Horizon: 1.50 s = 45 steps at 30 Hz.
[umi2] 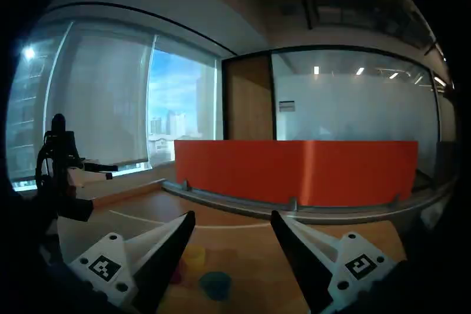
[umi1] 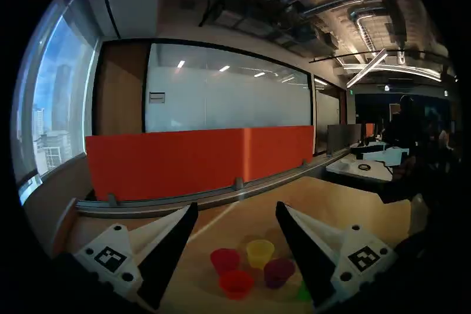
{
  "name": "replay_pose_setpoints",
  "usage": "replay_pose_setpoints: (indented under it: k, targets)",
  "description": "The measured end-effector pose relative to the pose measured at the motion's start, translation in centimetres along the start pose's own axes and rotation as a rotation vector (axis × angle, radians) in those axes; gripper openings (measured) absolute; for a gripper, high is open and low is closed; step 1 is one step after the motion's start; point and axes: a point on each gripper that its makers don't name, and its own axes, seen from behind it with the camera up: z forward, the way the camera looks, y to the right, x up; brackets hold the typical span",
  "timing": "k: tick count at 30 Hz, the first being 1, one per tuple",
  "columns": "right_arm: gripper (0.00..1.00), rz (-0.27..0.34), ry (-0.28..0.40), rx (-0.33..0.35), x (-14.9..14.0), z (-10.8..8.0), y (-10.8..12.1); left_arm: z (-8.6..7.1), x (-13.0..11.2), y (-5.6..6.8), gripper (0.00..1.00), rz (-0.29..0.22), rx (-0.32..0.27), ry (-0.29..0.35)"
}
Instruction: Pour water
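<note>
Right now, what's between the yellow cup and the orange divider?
In the left gripper view, bare table runs from the yellow cup to the grey rail under the orange divider.

Five cups point(umi1: 259, 252); perhaps a sixth, blue cup point(umi2: 215, 285).

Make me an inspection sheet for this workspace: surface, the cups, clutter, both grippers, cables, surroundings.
Surface: wooden table, light top with a pale line across it.
Job's things: small cups grouped on the table: pink cup, yellow cup, purple cup, red cup; a blue cup in the right gripper view.
Clutter: dark device on a stand at the table's edge.
Grippers: left gripper open, holding nothing; right gripper open, holding nothing; both above the cups.
Cables: a dark loop beside the stand device, possibly a cable; cannot tell.
Surroundings: orange divider, window onto city buildings, glass wall, a person by far desks.
</note>
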Motion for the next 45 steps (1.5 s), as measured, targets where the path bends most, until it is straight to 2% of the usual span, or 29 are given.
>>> replay_pose_setpoints:
  k: [8, 15, 27, 45]
  targets:
    - [0.99, -0.017, -0.052, 0.037, -1.0, 0.2, -0.7, 0.4, -0.6, 0.9, 0.98, 0.007, -0.045, -0.023]
    - [0.99, -0.039, -0.113, 0.077, -2.0, 0.5, -1.4, 0.5, -1.1, 2.1, 0.98, 0.015, -0.099, -0.048]
    - [0.99, -0.105, -0.192, 0.123, -3.1, 0.8, -2.4, 0.1, -2.7, 3.8, 0.98, 0.064, -0.167, -0.103]
    - [0.99, -0.113, -0.275, 0.147, -6.0, 0.6, -2.9, -0.6, -5.4, 6.2, 0.98, 0.089, -0.237, -0.140]
